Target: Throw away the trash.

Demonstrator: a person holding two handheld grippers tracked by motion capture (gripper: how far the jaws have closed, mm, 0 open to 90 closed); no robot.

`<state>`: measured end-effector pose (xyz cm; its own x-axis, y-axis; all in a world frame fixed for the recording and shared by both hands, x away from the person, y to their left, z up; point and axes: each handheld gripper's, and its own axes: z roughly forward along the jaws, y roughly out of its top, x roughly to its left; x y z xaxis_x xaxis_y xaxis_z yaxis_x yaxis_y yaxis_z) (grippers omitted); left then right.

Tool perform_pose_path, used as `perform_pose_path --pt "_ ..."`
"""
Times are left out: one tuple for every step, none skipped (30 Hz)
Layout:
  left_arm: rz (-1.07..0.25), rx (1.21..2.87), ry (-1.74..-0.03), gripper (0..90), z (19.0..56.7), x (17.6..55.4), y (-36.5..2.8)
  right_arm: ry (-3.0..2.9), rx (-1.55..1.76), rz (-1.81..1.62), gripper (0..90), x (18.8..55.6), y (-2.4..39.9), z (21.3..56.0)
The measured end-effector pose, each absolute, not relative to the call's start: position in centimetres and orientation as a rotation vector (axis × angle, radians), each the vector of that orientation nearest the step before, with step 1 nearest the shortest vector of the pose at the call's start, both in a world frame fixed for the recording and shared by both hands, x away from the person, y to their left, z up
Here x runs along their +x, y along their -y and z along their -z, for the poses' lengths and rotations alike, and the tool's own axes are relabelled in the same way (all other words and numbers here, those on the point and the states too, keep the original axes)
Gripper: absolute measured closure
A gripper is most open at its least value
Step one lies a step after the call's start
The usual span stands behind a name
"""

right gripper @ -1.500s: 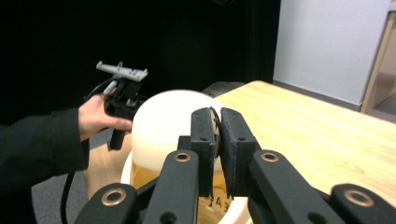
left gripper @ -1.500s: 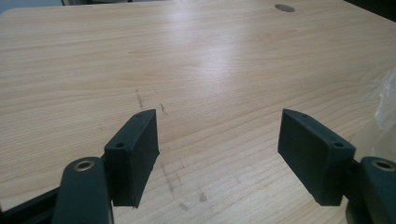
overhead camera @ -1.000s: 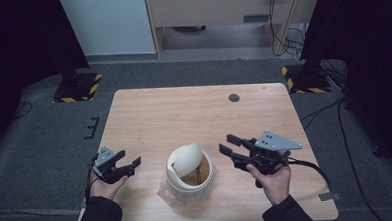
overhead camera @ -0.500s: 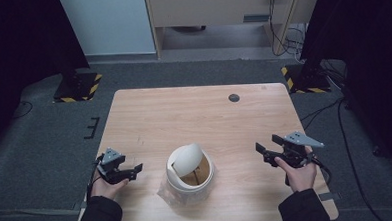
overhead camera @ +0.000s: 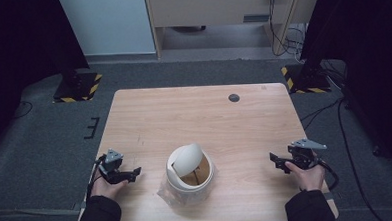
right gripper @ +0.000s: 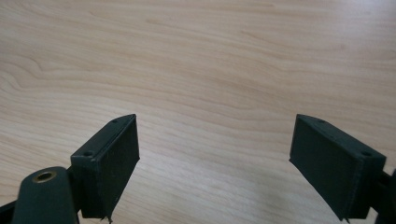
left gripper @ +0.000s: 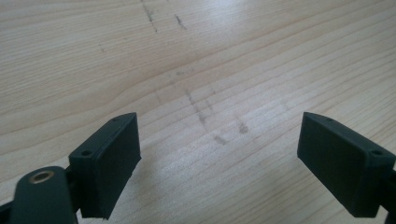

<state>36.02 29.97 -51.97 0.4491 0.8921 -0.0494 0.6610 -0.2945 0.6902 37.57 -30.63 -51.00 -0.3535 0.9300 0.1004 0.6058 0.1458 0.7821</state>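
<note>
Wooden counter (overhead camera: 194, 115) | white lidded bin (overhead camera: 189, 170) in the middle | left gripper (overhead camera: 131, 172), right gripper (overhead camera: 275, 161): fingers just opened wide, nothing between | step: hands apart; next: reach bin.

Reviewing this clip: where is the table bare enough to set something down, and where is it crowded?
The table is bare between the white bin and the far edge, apart from the small dark disc. Bare strips separate the bin from the left gripper and right gripper. Only the near middle is crowded.

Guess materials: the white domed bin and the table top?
White domed bin: looks like smooth matte plastic, judging by its even off-white shell and moulded swing lid; a clear film, likely a plastic bag, lies under it. Table top: light wood or wood-look laminate, satin, with visible grain and scuff marks.
</note>
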Motion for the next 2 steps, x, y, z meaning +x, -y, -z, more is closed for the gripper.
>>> perform_pose_path --pt "-0.457 2.062 -1.297 12.0 52.02 36.03 -29.98 -2.027 1.465 -1.061 15.5 37.6 30.8 51.18" --pt "-0.454 2.072 -1.299 11.9 52.11 36.03 -29.97 -2.029 1.465 -1.052 15.3 37.61 30.9 51.28"
